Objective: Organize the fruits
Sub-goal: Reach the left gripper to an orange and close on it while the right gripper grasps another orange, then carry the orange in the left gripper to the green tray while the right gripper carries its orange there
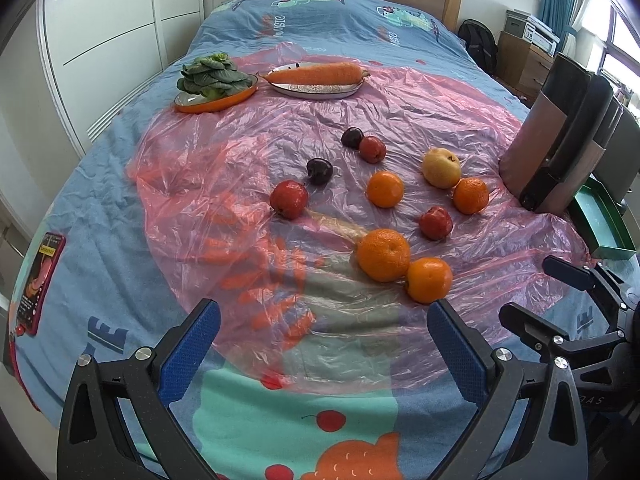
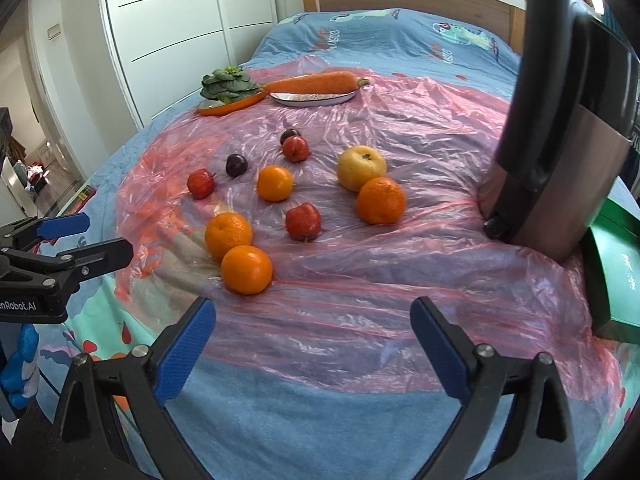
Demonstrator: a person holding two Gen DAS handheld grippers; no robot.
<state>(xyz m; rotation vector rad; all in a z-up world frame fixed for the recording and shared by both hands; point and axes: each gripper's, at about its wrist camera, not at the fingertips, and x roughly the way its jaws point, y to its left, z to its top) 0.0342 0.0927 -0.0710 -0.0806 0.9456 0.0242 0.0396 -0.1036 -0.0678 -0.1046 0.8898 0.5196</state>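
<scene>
Your left claw [image 1: 324, 334] and right claw [image 2: 314, 330] both gape wide, empty, touching nothing, low over the bed [image 1: 100, 216]. Fruits lie beyond on the pink plastic sheet [image 2: 400, 272], nearest orange [image 1: 429, 280] just ahead

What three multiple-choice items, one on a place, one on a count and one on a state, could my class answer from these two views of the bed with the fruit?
1. Where does the carrot lie?
A. on the white oval dish
B. on the phone
C. in the green box

2. How many oranges lie on the pink plastic sheet?
A. two
B. four
C. six

3. How do the two grippers stand?
A. both shut on fruit
B. one open, one shut
C. both open and empty

Answers: 1 A, it rests across the white oval dish. 2 B, four round oranges show in each view. 3 C, the left gripper and right gripper have fingers spread with nothing between.
</scene>
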